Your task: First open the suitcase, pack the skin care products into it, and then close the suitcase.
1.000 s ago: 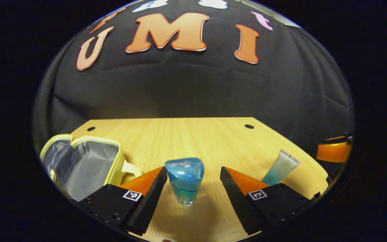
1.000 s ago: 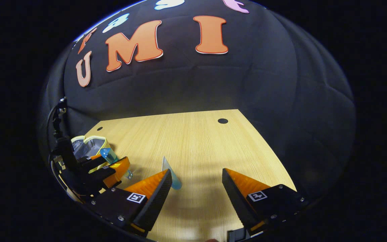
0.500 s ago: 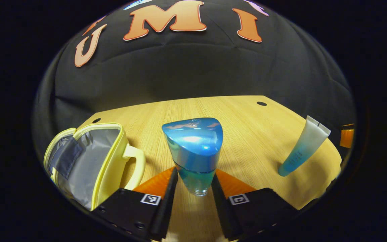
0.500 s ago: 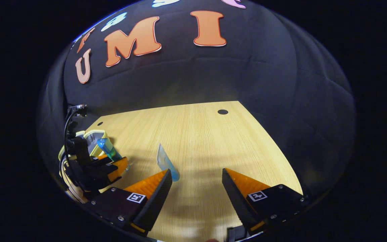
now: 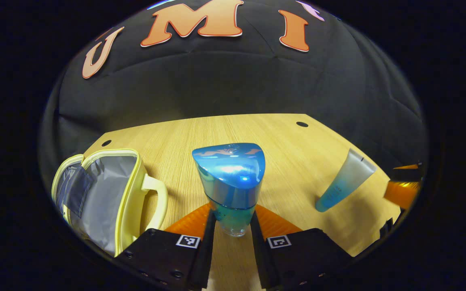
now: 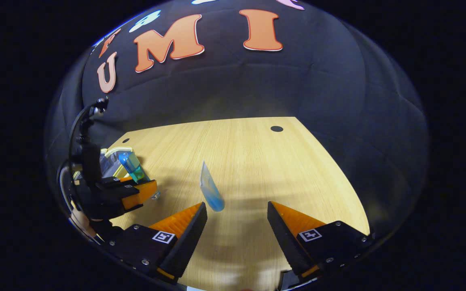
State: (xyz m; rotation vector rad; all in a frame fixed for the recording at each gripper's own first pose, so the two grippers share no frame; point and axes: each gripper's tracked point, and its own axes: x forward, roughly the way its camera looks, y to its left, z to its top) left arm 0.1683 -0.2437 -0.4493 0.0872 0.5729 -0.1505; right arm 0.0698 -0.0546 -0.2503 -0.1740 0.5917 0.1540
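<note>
A blue bottle with a wide glossy cap stands upright between the fingers of my left gripper, which is shut on its lower body. In the right gripper view the same bottle shows in the left gripper in front of the case. The small yellow suitcase lies open at the left, its grey lining bare. A pale tube with a blue cap end stands on the table at the right. My right gripper is open just behind that tube, with nothing between its fingers.
The wooden table has two round holes near its far corners. The black cloth wall rises close behind the far edge. A hand holds the left gripper at the far left of the right gripper view.
My left gripper has shut on the blue bottle and lifted slightly toward the case. The right gripper has edged forward, so the tube stands nearer its open fingers.
</note>
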